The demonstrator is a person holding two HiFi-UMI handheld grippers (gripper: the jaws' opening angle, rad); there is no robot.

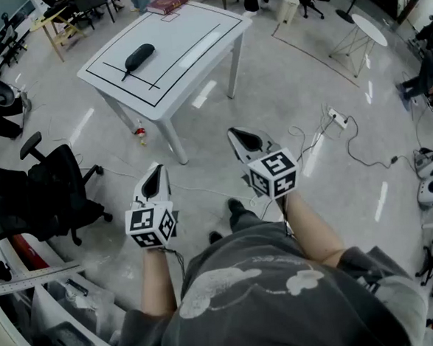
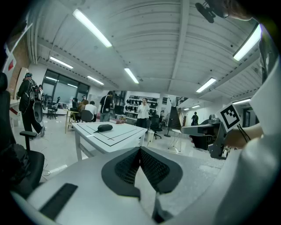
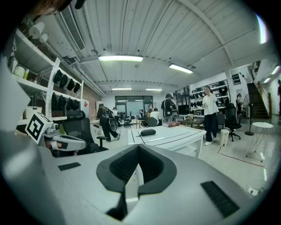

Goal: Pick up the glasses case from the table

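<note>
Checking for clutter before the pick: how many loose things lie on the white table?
2 on the table: the black glasses case inside the black outline, toward the left end in the head view, and a reddish book at the far edge. Nothing else shows there.

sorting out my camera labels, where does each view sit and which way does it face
Head view: on the person's head, looking steeply down at the white table; torso, forearms, left gripper, right gripper show.
Left gripper view: rides the left gripper, faces the table along shut jaws; right gripper at right.
Right gripper view: rides the right gripper, faces the table along shut jaws; left gripper at left.
All three share the glasses case on the table.
</note>
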